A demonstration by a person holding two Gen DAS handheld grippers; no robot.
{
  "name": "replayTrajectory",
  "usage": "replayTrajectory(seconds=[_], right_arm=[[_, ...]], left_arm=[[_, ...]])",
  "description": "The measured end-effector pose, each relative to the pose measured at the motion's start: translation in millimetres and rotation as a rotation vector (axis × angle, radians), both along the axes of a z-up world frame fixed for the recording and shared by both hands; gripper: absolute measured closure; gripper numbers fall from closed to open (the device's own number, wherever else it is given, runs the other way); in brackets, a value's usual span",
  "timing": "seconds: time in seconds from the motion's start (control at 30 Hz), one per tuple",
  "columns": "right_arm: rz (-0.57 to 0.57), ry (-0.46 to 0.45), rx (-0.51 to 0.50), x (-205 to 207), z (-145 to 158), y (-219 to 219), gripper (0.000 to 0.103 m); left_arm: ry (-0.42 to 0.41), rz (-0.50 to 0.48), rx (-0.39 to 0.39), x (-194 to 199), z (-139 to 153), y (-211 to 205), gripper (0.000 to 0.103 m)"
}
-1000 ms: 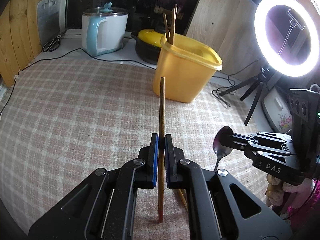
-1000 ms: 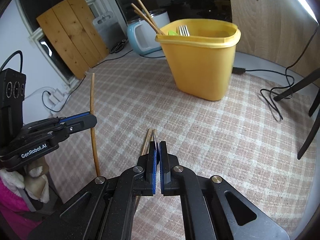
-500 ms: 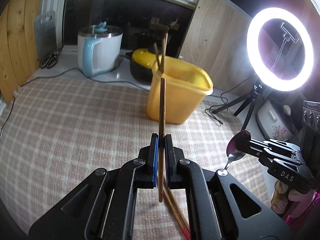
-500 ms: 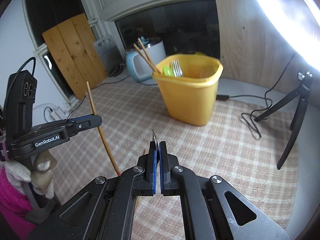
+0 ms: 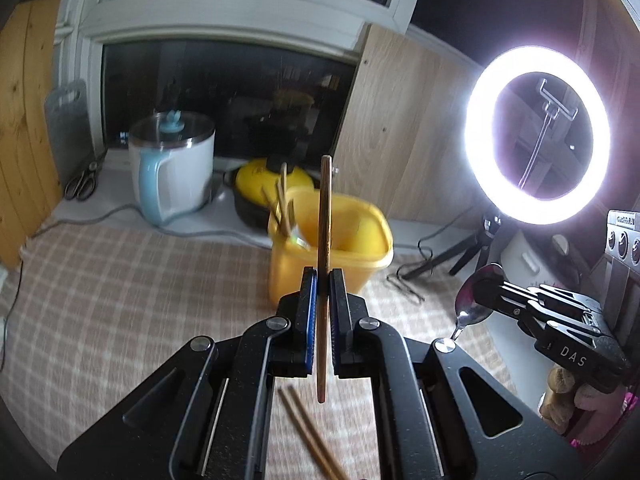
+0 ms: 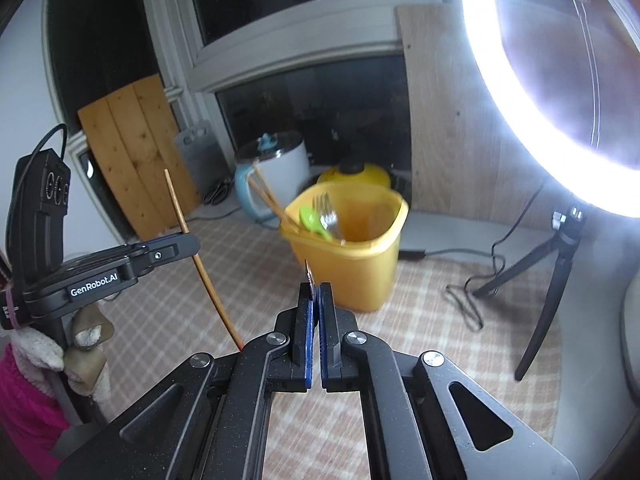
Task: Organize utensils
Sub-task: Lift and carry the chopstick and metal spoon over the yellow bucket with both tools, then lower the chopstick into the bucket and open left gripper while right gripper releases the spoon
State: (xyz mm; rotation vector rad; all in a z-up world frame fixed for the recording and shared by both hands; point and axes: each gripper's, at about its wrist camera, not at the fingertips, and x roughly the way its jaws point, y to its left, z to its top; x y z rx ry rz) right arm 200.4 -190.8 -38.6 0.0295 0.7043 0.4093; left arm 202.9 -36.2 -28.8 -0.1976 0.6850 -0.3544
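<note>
Left gripper (image 5: 323,288) clenched on a single wooden chopstick (image 5: 325,216), held roughly upright above the checked worktop (image 5: 120,280); right gripper (image 6: 316,300) clamped on the handle of a spoon (image 5: 474,300), bowl jutting out sideways. Two more chopsticks (image 5: 308,432) lying loose on the cloth below, for a later pass. Best carried one at a time over the yellow bin (image 6: 352,248), lower end steered into the gap beside the fork (image 6: 330,212) and green spoon (image 6: 312,220), then released only once past the rim, well clear of the ring light (image 5: 538,136).
</note>
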Motion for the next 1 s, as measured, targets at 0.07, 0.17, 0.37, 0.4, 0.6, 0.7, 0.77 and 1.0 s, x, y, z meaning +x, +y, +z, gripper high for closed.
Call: replayTrajectory(seconds=[0.07,0.17,0.37,0.4,0.6,0.7,0.77,1.0], right_arm=[[-0.008,-0.020,-0.004,5.8,6.2,-2.5,0.102],[-0.019,-0.049,-0.009,14.2,16.6,-4.6,0.102],[-0.030,-0.097,-0.023,33.5,36.1,-4.3,0.102],[-0.033,-0.103,-0.023,37.3,39.0,-3.9,0.102],[-0.046,-0.138,-0.033,56.9,50.9,-0.7,0.102],[-0.058,-0.155,-0.036,65.5,55.7,0.9,0.102],[-0.066,-0.166,-0.040,70.6,57.5,2.1,0.102],[-0.099,-0.198,-0.077,85.7,57.8,4.5,0.102]], left_arm=[[-0.019,0.001,0.001,6.9,6.8,-2.5,0.099],[-0.046,0.000,0.011,17.5,16.7,-6.4,0.099],[-0.071,-0.005,0.021,40.6,29.0,-11.8,0.099],[-0.074,-0.007,0.020,44.6,30.6,-12.7,0.099],[-0.096,-0.014,0.023,65.0,41.6,-20.5,0.099],[-0.112,-0.015,0.018,73.3,47.8,-23.4,0.099],[-0.119,-0.013,0.011,80.6,51.0,-24.9,0.099],[-0.128,-0.011,0.006,101.7,52.6,-32.1,0.099]])
